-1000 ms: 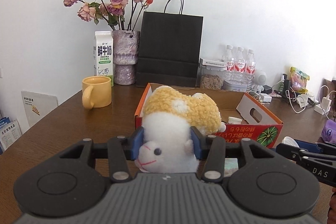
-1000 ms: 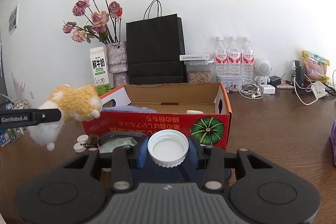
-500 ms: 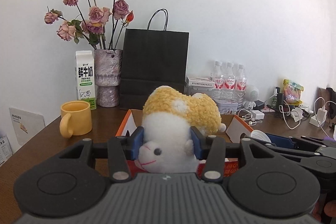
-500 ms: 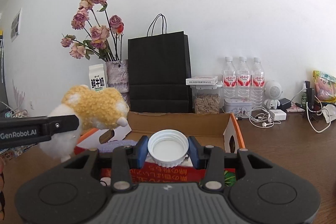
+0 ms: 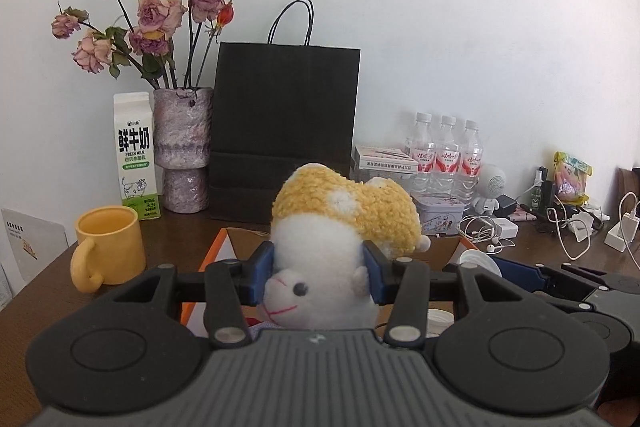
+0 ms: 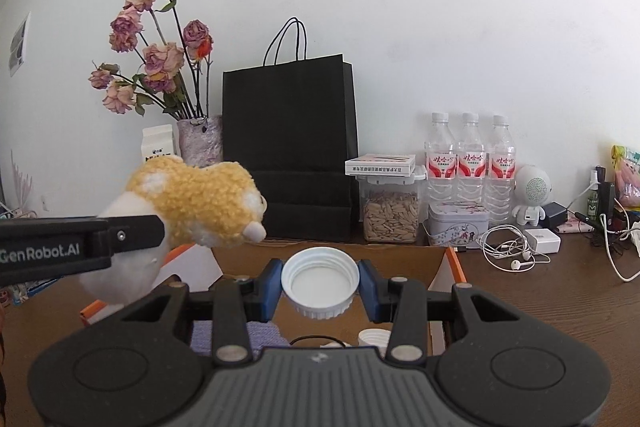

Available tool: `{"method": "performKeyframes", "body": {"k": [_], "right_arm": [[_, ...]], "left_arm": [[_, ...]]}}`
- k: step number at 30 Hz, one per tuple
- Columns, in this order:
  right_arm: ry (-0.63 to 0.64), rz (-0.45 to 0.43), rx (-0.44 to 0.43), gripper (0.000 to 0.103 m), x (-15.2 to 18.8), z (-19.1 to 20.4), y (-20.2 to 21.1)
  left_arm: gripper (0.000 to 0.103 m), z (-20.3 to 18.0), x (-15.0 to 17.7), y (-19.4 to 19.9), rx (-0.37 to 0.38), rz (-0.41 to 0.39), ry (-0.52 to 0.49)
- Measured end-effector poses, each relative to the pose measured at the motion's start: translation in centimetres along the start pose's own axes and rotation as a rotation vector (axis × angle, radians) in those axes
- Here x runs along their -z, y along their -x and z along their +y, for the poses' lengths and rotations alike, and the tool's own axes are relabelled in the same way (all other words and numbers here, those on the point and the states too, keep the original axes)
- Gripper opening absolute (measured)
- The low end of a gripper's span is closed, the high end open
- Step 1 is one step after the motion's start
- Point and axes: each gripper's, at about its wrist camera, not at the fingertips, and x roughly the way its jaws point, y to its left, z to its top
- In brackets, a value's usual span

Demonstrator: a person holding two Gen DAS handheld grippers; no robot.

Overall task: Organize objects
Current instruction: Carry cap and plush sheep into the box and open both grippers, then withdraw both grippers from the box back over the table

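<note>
Plush toy [image 5: 344, 223] lengthwise fwd, face twd cam

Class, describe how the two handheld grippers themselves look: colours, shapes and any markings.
Both the left gripper and right gripper share one design: a ribbed grey body, black linkage arms with silver pivot pins, two round black discs, and blue pads on the fingertips. The right wrist view shows white "GenRobot.AI" lettering on the left gripper's black finger. No cables or sleeves show.

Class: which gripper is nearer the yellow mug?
Left. The left gripper, clamping the plush sheep, is just right of the yellow mug; the right gripper sits farther right still.
</note>
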Motion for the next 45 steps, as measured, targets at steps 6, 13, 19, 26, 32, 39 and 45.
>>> {"method": "performKeyframes", "body": {"k": [6,13,19,26,32,39,45], "right_arm": [[-0.046,0.035,0.001,0.039,1.4,-1.8,-2.6],[-0.058,0.074,0.006,0.04,2.3,-2.2,-3.6],[-0.026,0.058,0.06,0.103,2.7,-1.7,-2.9],[-0.034,0.076,0.08,0.103,2.9,-1.9,-2.6],[-0.023,0.079,0.103,0.103,3.0,-1.7,-2.0],[-0.011,0.062,0.113,0.103,3.1,-1.6,-0.8],[-0.012,0.047,0.098,0.103,3.4,-1.3,1.1]], "left_arm": [[0.048,1.2,-0.1,-3.9,0.016,0.078,0.052],[0.054,1.4,0.6,-4.9,0.007,0.099,0.033],[0.103,0.9,0.9,-4.3,-0.047,0.032,0.005],[0.103,1.1,1.5,-4.8,-0.05,0.05,0.014],[0.103,1.5,2.1,-3.5,-0.037,-0.031,0.008],[0.103,2.1,2.8,-1.6,-0.014,-0.083,0.01],[0.103,3.3,4.0,0.0,-0.038,-0.069,0.0]]}}
